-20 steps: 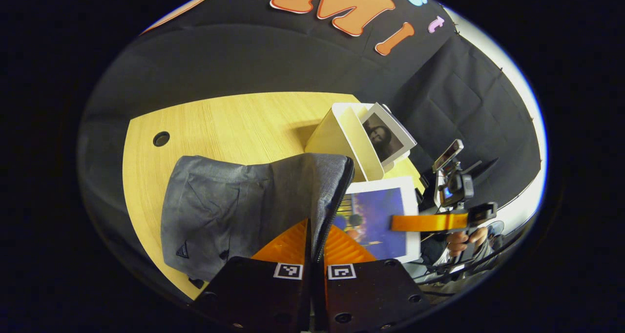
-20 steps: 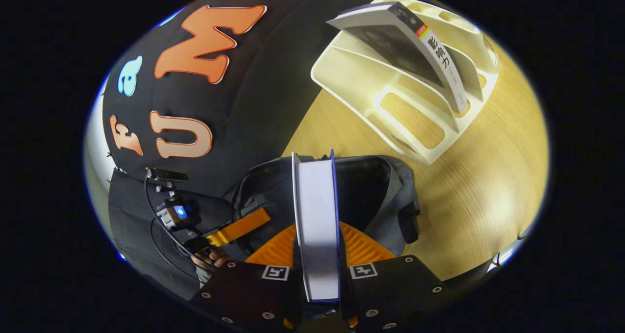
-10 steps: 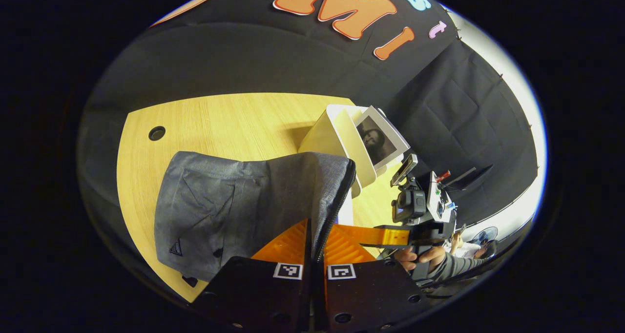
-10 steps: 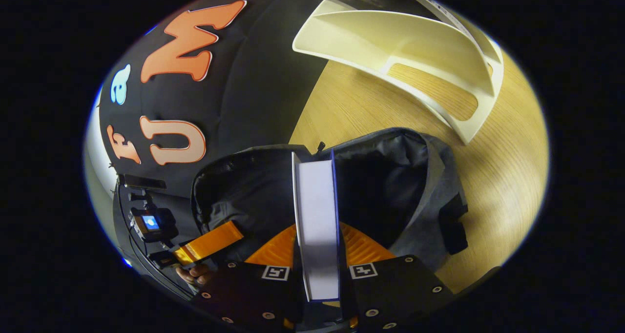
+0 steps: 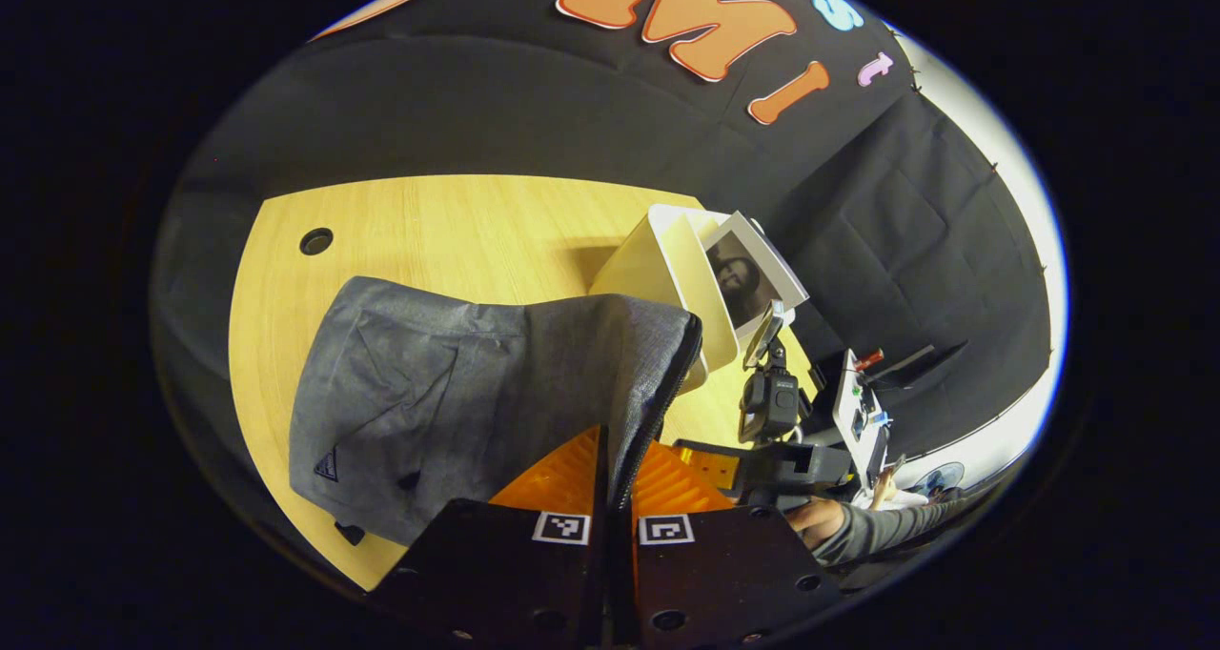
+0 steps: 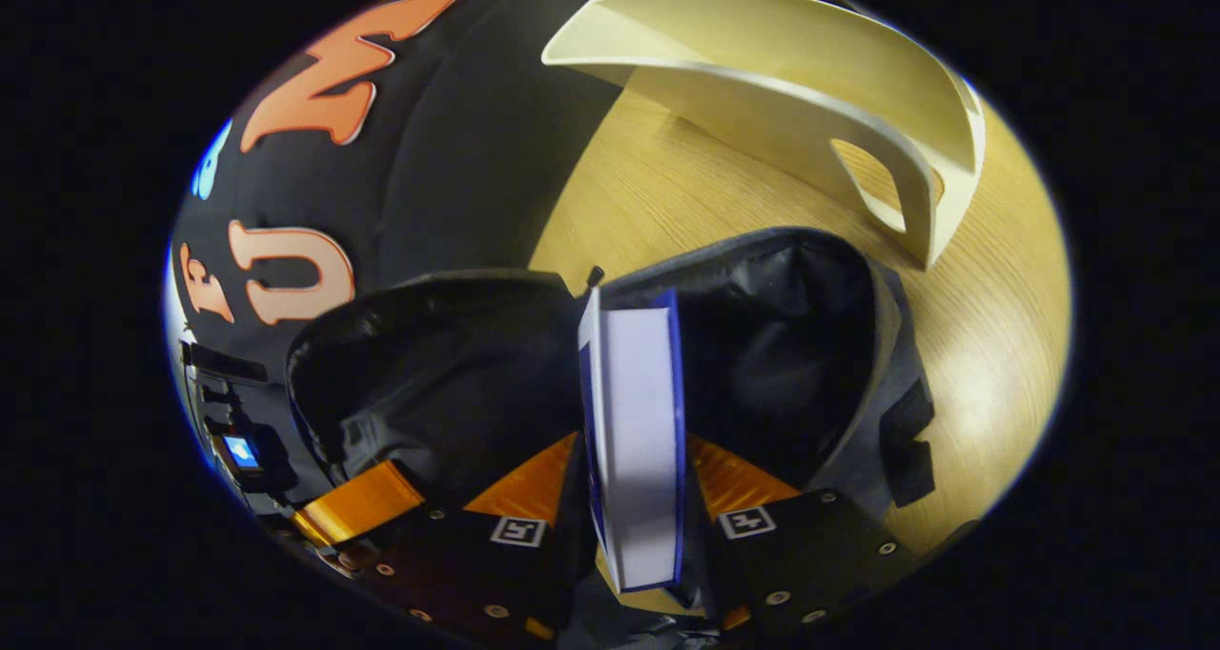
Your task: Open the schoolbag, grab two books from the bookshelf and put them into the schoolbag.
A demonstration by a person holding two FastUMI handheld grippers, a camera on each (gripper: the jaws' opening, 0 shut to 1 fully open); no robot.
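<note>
In the left gripper view, the left gripper (image 5: 610, 478) has its jaws closed on the zippered edge of the grey schoolbag (image 5: 457, 393), pinching the fabric between its orange fingers, and the bag lies on the wooden desk (image 5: 457, 231) with its outer side spread toward the left. Behind the bag stands the cream bookshelf (image 5: 667, 269), with a book showing a dark portrait cover (image 5: 748, 274) leaning in it. To the right, the right gripper (image 5: 710, 461) shows farther off with a sleeved hand (image 5: 824, 521) holding it, its fingertips hidden behind the raised bag edge, so what it carries cannot be made out here. In the right gripper view, the right gripper (image 6: 634, 469) has its jaws clamped on a blue-edged book (image 6: 634, 440), seen page-edge on, held over the bag's dark open mouth; how deep the book's far end sits inside is hard to tell. This view gives the black lining that the other one hides, and the bookshelf is cut off at the top
</note>
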